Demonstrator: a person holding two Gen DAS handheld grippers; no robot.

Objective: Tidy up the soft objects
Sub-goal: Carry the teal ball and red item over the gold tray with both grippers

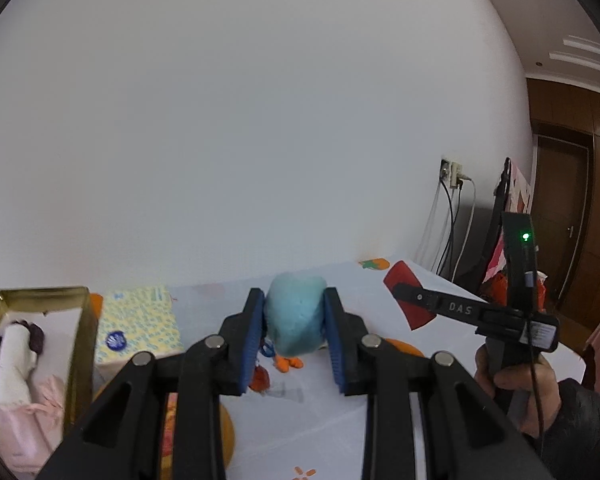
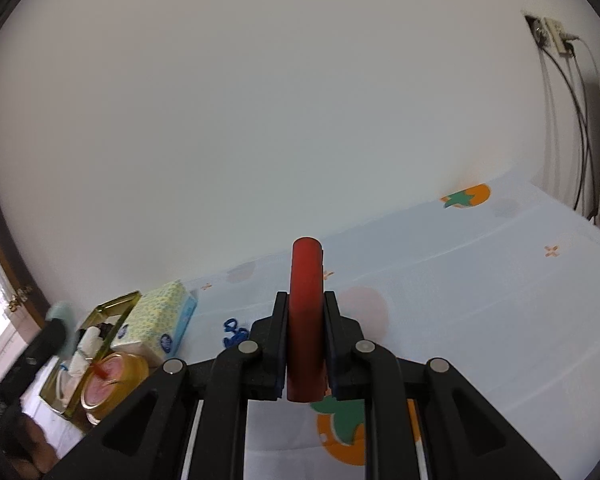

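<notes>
A light blue plush toy [image 1: 296,316] with orange feet hangs above the table, and my left gripper [image 1: 294,296] is shut on it, its blue pads pressing both sides. In the right wrist view that toy [image 2: 60,312] shows as a blur at the far left. My right gripper [image 2: 306,298] is shut on a flat red soft piece [image 2: 307,272], seen edge-on; in the left wrist view the same red piece [image 1: 400,274] sits at the tips of the right gripper [image 1: 400,290], which a hand holds. A gold tin [image 1: 40,290] at the left holds a white roll [image 1: 14,356] and pink cloth [image 1: 28,416].
A yellow tissue pack [image 2: 160,320] lies beside the gold tin [image 2: 112,308], with a jar [image 2: 108,384] in front of both. A blue cord item [image 2: 234,332] lies on the white fruit-print tablecloth [image 2: 480,300]. The wall is close behind; socket cables [image 2: 580,120] hang at the right.
</notes>
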